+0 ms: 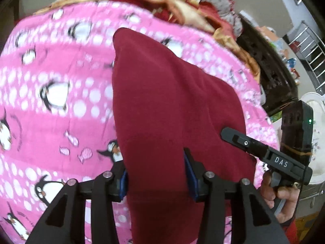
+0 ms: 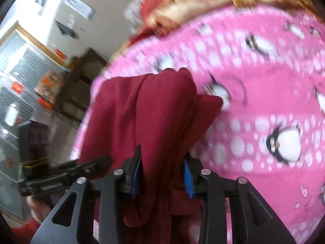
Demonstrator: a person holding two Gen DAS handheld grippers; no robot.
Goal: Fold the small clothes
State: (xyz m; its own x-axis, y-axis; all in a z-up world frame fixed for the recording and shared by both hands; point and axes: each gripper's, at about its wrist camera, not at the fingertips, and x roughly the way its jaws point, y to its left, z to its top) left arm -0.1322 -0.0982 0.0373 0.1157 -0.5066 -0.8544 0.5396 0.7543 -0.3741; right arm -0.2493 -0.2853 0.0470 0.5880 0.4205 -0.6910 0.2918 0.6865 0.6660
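Observation:
A maroon garment point(image 1: 162, 91) lies lengthwise on a pink penguin-print blanket point(image 1: 61, 111). Its near end runs up between the blue pads of my left gripper point(image 1: 156, 168), which is shut on it. The right gripper's black finger point(image 1: 239, 140) reaches over the garment's right edge, with a person's hand point(image 1: 284, 195) behind it. In the right wrist view the garment point(image 2: 146, 105) is bunched in folds and hangs through my right gripper point(image 2: 163, 154), shut on the cloth. The left gripper point(image 2: 91, 164) shows blurred at the garment's left side. The blanket point(image 2: 264, 105) spreads to the right.
Crumpled red and gold bedding point(image 1: 182, 2) point(image 2: 182, 6) lies past the blanket's far edge. A dark wooden piece point(image 1: 270, 71) and a metal rack point(image 1: 310, 44) stand to the right. The right wrist view shows dark shelving point(image 2: 81, 85) and a window point(image 2: 20, 61) off the bed's left edge.

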